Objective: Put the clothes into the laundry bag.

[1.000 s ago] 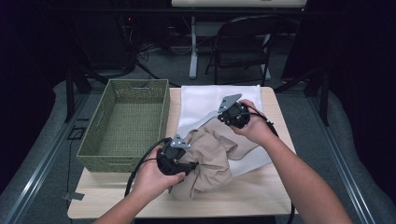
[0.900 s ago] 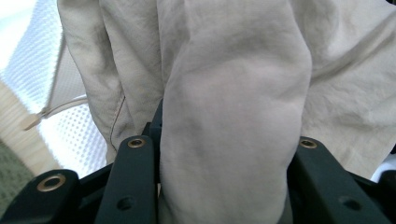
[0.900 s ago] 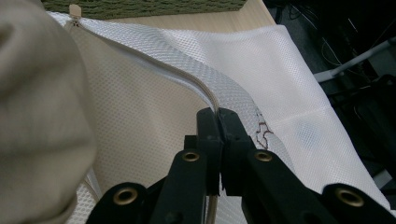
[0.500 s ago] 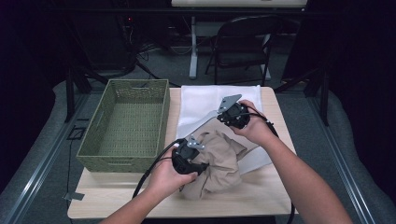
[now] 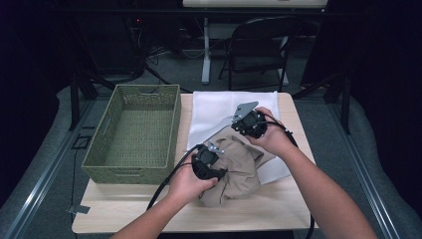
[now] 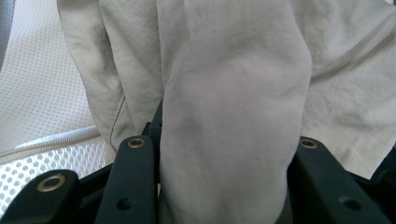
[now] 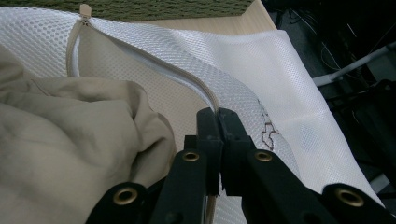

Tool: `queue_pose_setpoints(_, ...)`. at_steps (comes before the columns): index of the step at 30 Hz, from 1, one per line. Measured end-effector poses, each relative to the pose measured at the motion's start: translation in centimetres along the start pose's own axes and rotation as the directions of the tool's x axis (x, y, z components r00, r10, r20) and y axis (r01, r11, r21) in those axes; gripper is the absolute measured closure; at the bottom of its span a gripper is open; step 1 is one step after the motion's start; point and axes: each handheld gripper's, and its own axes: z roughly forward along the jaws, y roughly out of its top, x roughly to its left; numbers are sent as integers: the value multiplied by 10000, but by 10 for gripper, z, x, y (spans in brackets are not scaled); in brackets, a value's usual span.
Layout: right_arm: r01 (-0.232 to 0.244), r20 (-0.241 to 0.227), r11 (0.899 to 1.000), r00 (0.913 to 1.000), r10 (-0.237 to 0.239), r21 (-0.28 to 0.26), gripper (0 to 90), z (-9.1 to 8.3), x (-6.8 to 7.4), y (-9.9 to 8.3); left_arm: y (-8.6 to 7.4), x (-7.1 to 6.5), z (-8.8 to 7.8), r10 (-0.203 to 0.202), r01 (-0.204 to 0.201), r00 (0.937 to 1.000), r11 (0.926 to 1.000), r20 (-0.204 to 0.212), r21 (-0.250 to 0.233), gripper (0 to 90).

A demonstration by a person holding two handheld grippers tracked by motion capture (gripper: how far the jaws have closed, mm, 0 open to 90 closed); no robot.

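A crumpled beige garment [image 5: 239, 172] lies on the near middle of the worktop [image 5: 278, 211], its far part pushed into the mouth of a white mesh laundry bag [image 5: 219, 107] that spreads flat toward the far edge. The left claw [image 5: 219, 172] sits at the garment's near left side; in the left gripper view a thick fold of the beige cloth [image 6: 233, 116] fills the gap between its two black jaws, which stand partly apart and clamp on that bunch. The right claw [image 7: 216, 119] is pressed fully together on the zippered rim of the bag, lifting that edge above the garment; the zip line [image 7: 154, 60] curves away from it toward a small beige pull [image 7: 84, 10].

From above, both claws' tips are buried under the hands and gripper bodies, so the grips themselves cannot be made out there. How much of the garment is already inside the bag is hard to tell, since mesh and folds overlap. The person's forearms are cut off at the bottom edge.

A green woven basket [image 5: 107, 149] stands on the worktop's left side, just beside the bag. The worktop is pale wood. Beyond it the room is dark, with a folding chair [image 5: 259, 50], cables on the floor, and grey carpet at the sides.
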Motion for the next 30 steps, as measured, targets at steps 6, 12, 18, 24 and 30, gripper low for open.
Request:
queue_pose_setpoints(6, 63, -8, 10000, 10000, -63, 5, 885, 0, 2, 1, 4, 6, 6, -284, 286, 9993, 9996, -231, 74, 599)
queue_pose_setpoints(12, 93, -5, 10000, 10000, -93, -11, 885, -3, 3, 2, 6, 13, 11, -532, 533, 9977, 9986, -416, 26, 599)
queue_pose_setpoints(18, 62, -14, 10000, 10000, -62, 8, 885, -5, 3, 2, 8, 16, 15, -677, 671, 9960, 9977, -585, -116, 599)
queue_pose_setpoints(24, 108, -18, 9999, 9999, -108, -38, 885, -6, 5, 2, 13, 17, 20, -959, 937, 9936, 9949, -605, -369, 599)
queue_pose_setpoints(30, 81, -108, 9999, 9999, -82, -83, 885, -7, 6, 3, 17, 18, 25, -1120, 1074, 9911, 9920, -714, -664, 599)
